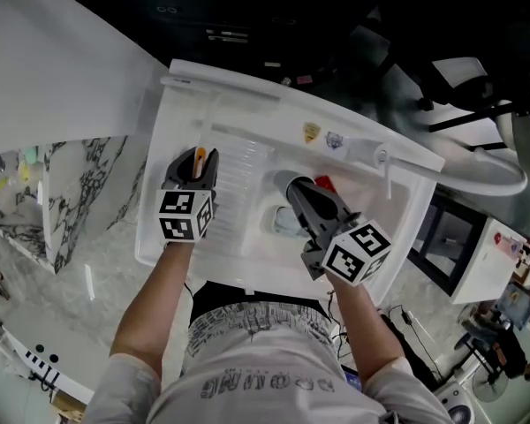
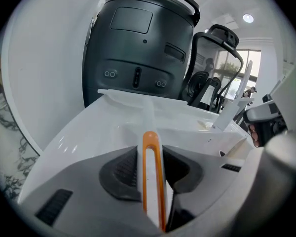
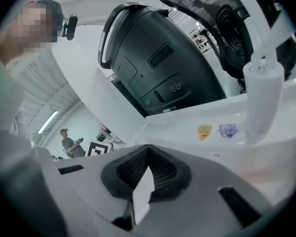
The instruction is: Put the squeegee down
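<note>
My left gripper (image 1: 199,162) is shut on the squeegee (image 1: 200,155), whose white handle with an orange rim (image 2: 153,181) stands upright between the dark pads. It hangs over the ribbed draining board (image 1: 240,177) at the left of the white sink unit (image 1: 247,85). The blade end of the squeegee is hidden. My right gripper (image 1: 299,191) is over the basin at the right. Its jaws meet at the tips (image 3: 148,149) and I see nothing held in them.
A red object (image 1: 323,184) and a pale round vessel (image 1: 283,223) lie in the basin under the right gripper. A white tap (image 3: 260,100) rises at the back rim by two stickers (image 3: 204,131). A big dark machine (image 2: 138,48) stands behind the sink.
</note>
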Available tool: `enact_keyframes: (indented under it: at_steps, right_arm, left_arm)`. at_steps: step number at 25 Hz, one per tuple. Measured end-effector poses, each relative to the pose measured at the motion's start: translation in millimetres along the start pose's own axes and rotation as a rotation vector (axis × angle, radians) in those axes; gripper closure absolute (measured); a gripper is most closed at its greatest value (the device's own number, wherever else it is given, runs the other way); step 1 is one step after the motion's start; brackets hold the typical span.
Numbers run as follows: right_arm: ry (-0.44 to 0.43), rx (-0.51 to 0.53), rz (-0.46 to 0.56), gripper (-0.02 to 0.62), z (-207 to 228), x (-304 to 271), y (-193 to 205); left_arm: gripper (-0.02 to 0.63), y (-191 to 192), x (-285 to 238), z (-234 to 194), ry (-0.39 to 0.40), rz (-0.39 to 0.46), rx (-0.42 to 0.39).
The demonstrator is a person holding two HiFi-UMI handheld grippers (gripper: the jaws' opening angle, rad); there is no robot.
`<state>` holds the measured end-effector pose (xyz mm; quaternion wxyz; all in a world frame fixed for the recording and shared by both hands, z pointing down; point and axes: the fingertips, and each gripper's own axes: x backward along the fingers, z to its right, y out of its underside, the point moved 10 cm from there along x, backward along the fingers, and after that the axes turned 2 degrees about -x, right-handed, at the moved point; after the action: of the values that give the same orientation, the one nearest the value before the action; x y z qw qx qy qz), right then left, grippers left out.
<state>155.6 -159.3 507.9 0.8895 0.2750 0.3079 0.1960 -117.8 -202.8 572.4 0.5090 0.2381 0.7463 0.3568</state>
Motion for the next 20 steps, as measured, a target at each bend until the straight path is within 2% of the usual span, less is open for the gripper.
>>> enact_keyframes:
  at_steps: [20]
  right_arm:
    - [-0.002,-0.026,0.0,0.588,8.0,4.3,8.3]
  left_arm:
    - [0.486,5.4,-7.6,2.2,-0.04,-0.043,-0.022]
